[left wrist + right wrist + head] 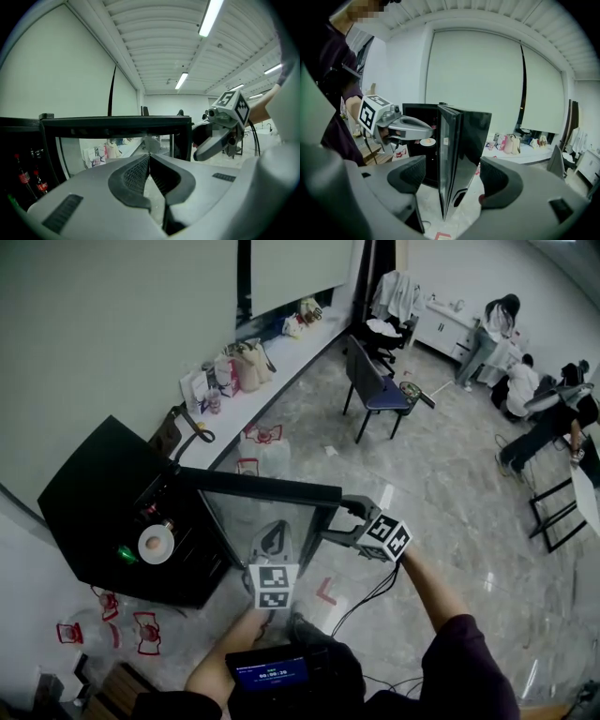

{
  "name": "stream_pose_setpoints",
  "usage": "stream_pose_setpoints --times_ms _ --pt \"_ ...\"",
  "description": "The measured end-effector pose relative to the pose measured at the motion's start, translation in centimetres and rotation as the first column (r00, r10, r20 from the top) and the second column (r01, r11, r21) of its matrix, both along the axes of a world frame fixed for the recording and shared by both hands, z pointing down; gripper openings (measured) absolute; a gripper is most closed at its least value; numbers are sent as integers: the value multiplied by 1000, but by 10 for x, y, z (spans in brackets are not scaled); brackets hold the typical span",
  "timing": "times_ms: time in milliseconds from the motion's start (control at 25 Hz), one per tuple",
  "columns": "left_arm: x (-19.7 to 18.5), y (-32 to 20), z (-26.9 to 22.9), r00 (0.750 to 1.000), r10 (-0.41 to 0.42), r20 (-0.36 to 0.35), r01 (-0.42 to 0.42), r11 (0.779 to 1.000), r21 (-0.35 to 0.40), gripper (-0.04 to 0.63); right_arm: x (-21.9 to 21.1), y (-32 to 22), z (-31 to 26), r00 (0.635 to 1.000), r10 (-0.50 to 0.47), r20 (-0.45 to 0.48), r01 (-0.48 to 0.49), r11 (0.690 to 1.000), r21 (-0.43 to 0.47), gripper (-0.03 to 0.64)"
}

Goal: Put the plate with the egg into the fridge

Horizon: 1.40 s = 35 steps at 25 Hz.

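1. Your left gripper (150, 159): jaws pressed together, empty
2. Your right gripper (452, 174): jaws apart, facing the open door (461, 154) edge
3. Plate (156, 544) with egg (155, 541) sits on a shelf inside the fridge (89, 493)

The round white plate (167, 553) carrying a pale egg (153, 542) is sitting level inside the black fridge (94, 493), whose glass door (262, 487) is standing wide open.

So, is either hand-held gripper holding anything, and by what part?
Nothing is held. The left hand-held gripper is shut and empty; the right hand-held gripper is open near the fridge door, not gripping it.
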State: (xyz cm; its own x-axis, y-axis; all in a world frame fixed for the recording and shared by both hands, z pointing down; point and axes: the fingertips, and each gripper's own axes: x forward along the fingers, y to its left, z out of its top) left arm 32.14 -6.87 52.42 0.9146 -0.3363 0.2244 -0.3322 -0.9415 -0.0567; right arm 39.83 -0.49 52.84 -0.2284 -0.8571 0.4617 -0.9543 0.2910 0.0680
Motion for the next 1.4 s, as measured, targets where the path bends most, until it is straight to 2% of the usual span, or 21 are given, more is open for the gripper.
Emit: stream_pose_setpoints --times_ms 160,360,560,760,920,1000,1120,1320,1400 --pt "-24 13 4 998 -60 -7 60 998 -12 9 -39 29 -7 991 -136 -12 136 991 1 351" --pt "-62 17 10 982 -186 -15 186 982 -31 9 -90 54 -11 943 -333 13 333 943 7 351" --pt "-100 18 3 954 -298 -30 298 954 5 9 -144 48 -21 853 -519 54 516 854 66 351" --pt "-145 14 -6 903 -425 -63 428 902 53 9 -196 46 -29 739 -666 99 656 746 117 351" --pt "-194 7 -9 841 -538 -52 541 839 56 9 -237 38 -28 642 -757 120 744 653 143 351" --pt "-225 2 -9 797 -602 -43 604 794 70 9 -257 31 -29 596 -791 135 775 611 161 351" --pt "-276 -3 -3 717 -696 -38 696 713 79 9 -287 23 -29 533 -835 133 813 550 192 351" --pt "-350 -7 6 578 -816 -13 815 575 72 9 -329 5 -29 469 -871 149 844 491 217 351" --pt "-370 -8 8 545 -838 -13 837 544 60 9 -340 -7 -23 455 -880 135 849 475 230 351"
